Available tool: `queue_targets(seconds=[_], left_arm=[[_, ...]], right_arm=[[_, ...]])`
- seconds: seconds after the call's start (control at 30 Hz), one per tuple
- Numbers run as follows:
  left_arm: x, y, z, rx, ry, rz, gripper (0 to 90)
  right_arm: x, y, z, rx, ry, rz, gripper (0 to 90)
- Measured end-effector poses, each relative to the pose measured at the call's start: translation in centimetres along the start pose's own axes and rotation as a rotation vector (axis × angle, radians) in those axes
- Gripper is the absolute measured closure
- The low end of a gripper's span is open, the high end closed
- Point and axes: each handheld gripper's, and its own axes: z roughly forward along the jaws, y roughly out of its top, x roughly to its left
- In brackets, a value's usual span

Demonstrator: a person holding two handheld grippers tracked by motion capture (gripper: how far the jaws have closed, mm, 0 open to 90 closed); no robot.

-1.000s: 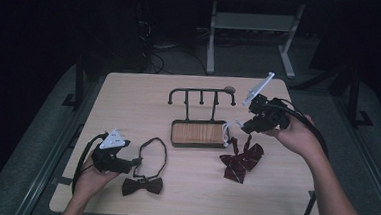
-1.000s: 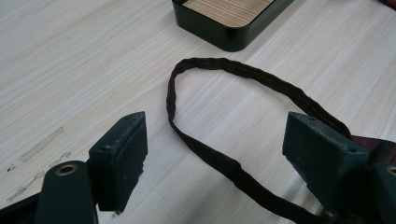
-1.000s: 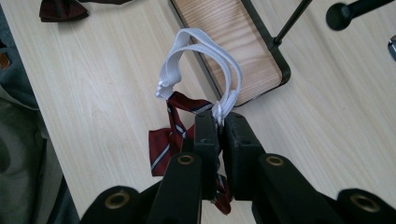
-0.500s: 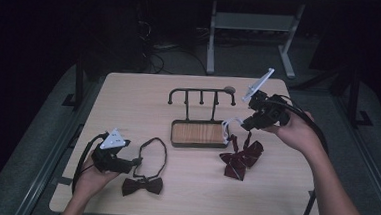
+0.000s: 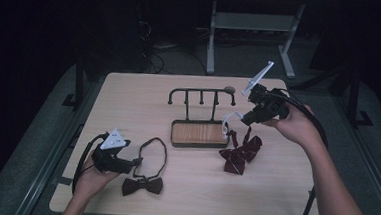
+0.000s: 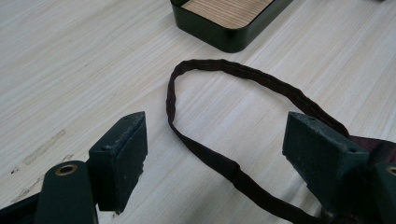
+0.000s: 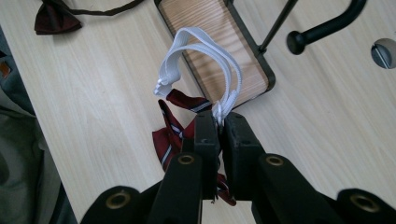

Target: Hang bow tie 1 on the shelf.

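Right claw (image 7: 219, 128) is clamped on the white elastic band (image 7: 201, 51) of the striped red bow tie (image 5: 239, 153), pinching it between both jaws just above the fabric. Seen from the right gripper view, the band loops up and away from the jaws over the near end of the wooden tray (image 7: 215, 42), while the red striped cloth hangs beneath the jaws. From the high view this tie sits just to the right of the tray (image 5: 199, 134), its lower part on the desk (image 5: 133, 104) and its upper part lifted toward the claw (image 5: 245, 118).

Left claw (image 6: 215, 154) stands wide open, low over the desk near its front left corner. Between its two jaws lies the dark strap (image 6: 219, 74) of the dark bow tie (image 5: 142, 185), not touched by either pad as far as can be seen. That tie lies flat on the desk, its strap (image 5: 151, 155) forming a loop that reaches toward the tray.

Behind the tray rises a black hook rack (image 5: 202, 94), with a small round disc (image 5: 229, 89) set in the desk just behind its right end.
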Motion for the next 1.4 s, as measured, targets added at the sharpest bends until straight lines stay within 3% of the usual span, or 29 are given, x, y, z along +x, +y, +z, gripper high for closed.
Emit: queue_targets(seconds=[0.7, 1.4], left_arm=[[0.0, 0.0, 0.0, 0.000, -0.003, -0.005, 22.4], [0.0, 0.0, 0.0, -0.001, -0.007, 0.006, 22.4]], right_arm=[[-2.0, 1.8, -1.4, 0.011, -0.038, 0.037, 84.0], [-5.1, 2.3, -0.2, 0.019, -0.032, 0.123, 83.8]])
